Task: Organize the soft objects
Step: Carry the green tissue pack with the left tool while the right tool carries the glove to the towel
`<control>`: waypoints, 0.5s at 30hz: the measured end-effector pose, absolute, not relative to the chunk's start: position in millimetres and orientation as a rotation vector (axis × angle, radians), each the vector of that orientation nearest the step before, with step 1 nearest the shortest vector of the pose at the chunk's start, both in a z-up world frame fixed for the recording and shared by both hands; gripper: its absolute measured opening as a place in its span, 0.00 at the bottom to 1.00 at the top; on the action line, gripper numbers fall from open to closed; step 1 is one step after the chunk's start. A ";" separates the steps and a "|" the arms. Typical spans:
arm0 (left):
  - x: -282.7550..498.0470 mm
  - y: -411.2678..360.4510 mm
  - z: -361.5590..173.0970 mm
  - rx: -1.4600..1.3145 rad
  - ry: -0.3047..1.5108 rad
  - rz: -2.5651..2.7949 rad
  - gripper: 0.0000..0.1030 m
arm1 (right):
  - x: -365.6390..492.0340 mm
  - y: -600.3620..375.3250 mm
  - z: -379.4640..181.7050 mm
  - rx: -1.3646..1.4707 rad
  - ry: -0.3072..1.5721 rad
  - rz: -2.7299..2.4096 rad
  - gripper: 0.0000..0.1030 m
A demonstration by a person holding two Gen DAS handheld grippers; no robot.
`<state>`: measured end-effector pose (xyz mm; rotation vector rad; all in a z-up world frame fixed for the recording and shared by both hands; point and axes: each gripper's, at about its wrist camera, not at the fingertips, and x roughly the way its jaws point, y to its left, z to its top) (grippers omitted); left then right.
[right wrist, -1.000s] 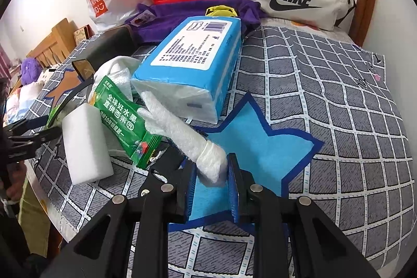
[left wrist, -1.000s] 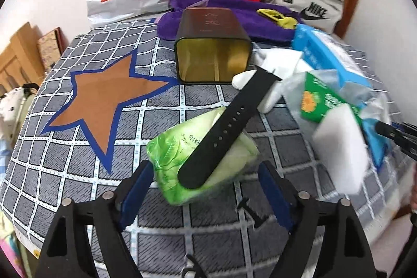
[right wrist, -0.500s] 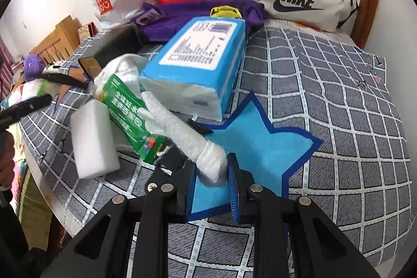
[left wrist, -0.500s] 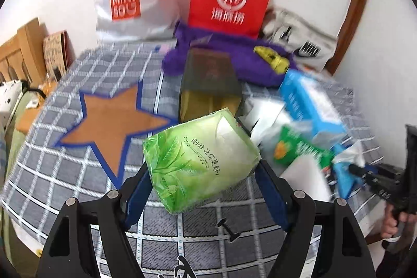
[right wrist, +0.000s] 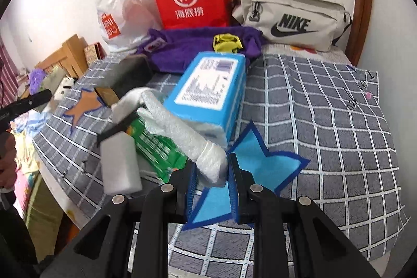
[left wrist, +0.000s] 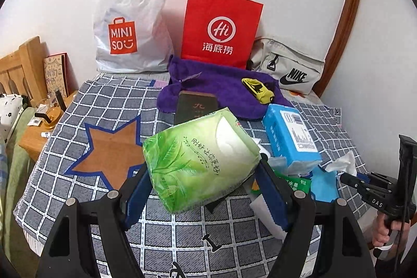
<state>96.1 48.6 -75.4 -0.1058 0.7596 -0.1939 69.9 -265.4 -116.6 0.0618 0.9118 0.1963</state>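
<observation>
Green plastic-wrapped tissue pack [left wrist: 202, 160], printed with leaves and a line of Chinese script, sits clamped between the blue-padded fingers of the left gripper [left wrist: 204, 189], lifted clear of the grey checked cloth [left wrist: 104, 100] with its brown star patch [left wrist: 112, 155]. Only the left wrist view shows this pack; from the right wrist view just the dark tip of the left tool pokes in at the far left edge. The right gripper [right wrist: 209, 185] pinches the end of a white rolled foam wrap [right wrist: 187, 140] in a narrow grip, low over a light blue star patch [right wrist: 260, 166]; this view alone shows that hold plainly, along with a white foam block [right wrist: 120, 163] and a green snack packet [right wrist: 156, 150] lying just beside the roll. From the left view the right tool appears at the right edge, gripped by a bare hand [left wrist: 385, 231], its handle marked "DAS". A blue-and-white tissue brick [right wrist: 211, 93] with a printed label too blurred to read lies behind the roll. Against the wall stand a white plastic bag [left wrist: 130, 25] reading "MINISO", a red paper bag [left wrist: 221, 28] with "Hi" in a circle and the characters 海底捞, and a beige pouch [right wrist: 292, 17] marked "NIKE". A purple towel [left wrist: 216, 90] lies before them with a yellow item [left wrist: 258, 90] on it, and a dark rectangular tin [left wrist: 195, 108] sits partly hidden behind the green pack.
</observation>
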 end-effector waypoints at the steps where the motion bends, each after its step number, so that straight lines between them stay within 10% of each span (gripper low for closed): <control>1: 96.8 48.5 -72.6 -0.105 0.755 -0.197 0.74 | 70.6 -264.3 -113.9 0.056 0.907 0.192 0.22; 15: 114.0 53.5 -52.0 -0.133 0.750 -0.173 0.74 | 86.2 -260.9 -81.4 0.066 0.861 0.205 0.22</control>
